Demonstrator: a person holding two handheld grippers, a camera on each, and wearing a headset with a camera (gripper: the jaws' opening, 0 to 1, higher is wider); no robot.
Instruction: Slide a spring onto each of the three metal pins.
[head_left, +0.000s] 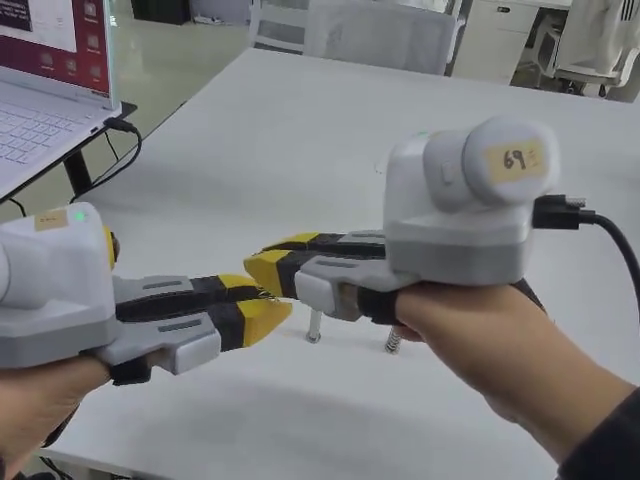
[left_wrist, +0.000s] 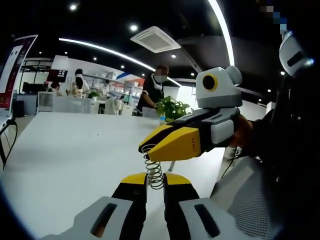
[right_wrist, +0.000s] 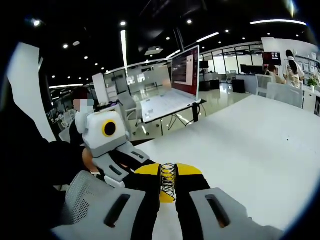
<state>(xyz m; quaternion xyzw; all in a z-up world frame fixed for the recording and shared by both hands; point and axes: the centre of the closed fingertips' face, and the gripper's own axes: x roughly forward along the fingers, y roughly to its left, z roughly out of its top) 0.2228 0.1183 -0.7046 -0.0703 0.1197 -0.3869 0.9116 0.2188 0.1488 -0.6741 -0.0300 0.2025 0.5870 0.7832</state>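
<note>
Regripping coiled steel spring: left gripper and right gripper both clamp it, nearly closed. Release one, align over bare metal pin beneath them.

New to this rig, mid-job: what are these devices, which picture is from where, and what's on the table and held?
No robot here: a person carries two grey, yellow-jawed handheld grippers. The head view comes from the person's headset; the round views come from a camera on each gripper. The left gripper and right gripper both seem closed on one small coiled metal spring. On the white table stand a bare metal pin and, beside it, a second spring, apparently already on a pin. An open laptop sits at the far left.
</note>
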